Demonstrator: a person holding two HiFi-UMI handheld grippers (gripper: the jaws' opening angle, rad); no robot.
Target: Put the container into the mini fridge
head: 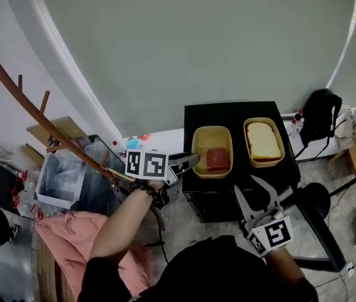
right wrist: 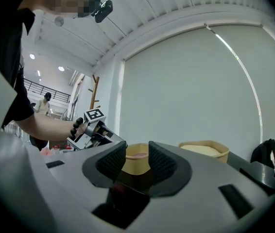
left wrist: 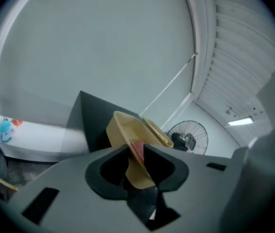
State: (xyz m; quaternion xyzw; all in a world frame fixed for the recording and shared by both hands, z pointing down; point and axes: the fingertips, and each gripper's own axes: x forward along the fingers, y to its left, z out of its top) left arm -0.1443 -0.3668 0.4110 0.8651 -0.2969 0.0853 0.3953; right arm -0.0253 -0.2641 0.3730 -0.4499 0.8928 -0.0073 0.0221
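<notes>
Closest to you, your right gripper (right wrist: 137,152) hangs level in front of the mini fridge (head: 228,113), its jaws partly apart with nothing between them; through the gap you see only the container (right wrist: 136,163) further off. To its left, your left gripper (left wrist: 136,149) comes in from the side, tipped a little down, its jaws clamped on the near wall of that container, a yellow one with a red piece of food (head: 217,159) inside. The container sits on the left half of the black mini fridge's top. Just beside it on the right, not touching, sits a second yellow tub (head: 247,137) holding a pale slice of bread (head: 263,140). Past the fridge's right corner sits a black bag (head: 319,115), and behind it all runs a grey blind (head: 216,36)
</notes>
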